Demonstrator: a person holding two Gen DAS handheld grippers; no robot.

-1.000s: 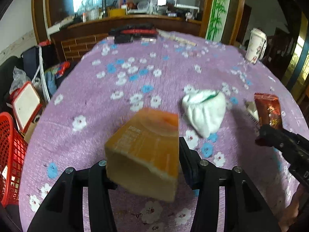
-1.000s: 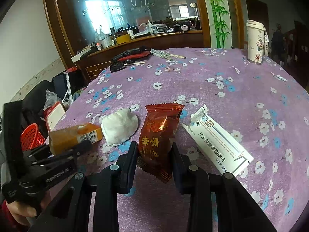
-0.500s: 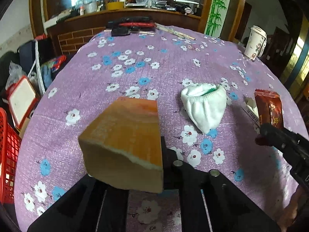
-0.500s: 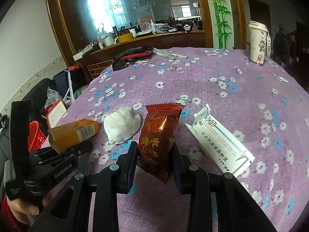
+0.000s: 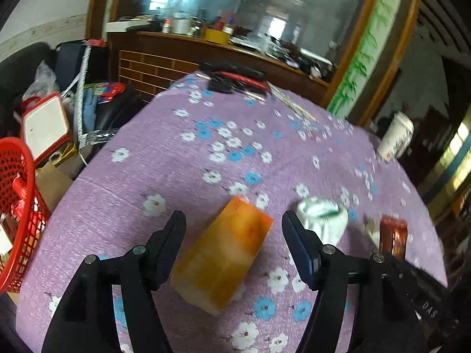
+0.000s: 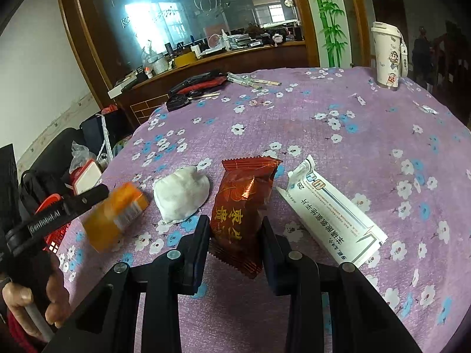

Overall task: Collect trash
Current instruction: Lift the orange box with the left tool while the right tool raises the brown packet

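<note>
An orange carton point(image 5: 223, 256) lies between the wide-open fingers of my left gripper point(image 5: 234, 229), touching neither; it is blurred in the right wrist view point(image 6: 116, 217). My right gripper point(image 6: 235, 229) is shut on a red-brown snack wrapper point(image 6: 243, 203), which also shows in the left wrist view point(image 5: 393, 236). A crumpled white tissue point(image 6: 181, 195) lies between carton and wrapper. A white flattened box point(image 6: 331, 213) lies right of the wrapper. All rest on the purple flowered tablecloth point(image 6: 323, 135).
A red basket point(image 5: 17, 206) stands off the table's left edge among floor clutter. A white lidded cup point(image 6: 387, 56) stands at the far right. Black and red items point(image 6: 197, 83) and pens point(image 6: 253, 81) lie at the far edge, before a wooden counter.
My left gripper has opened and let go of the orange carton, which dropped toward the cloth. The left wrist view swung left toward the basket. My right gripper kept still on the wrapper.
</note>
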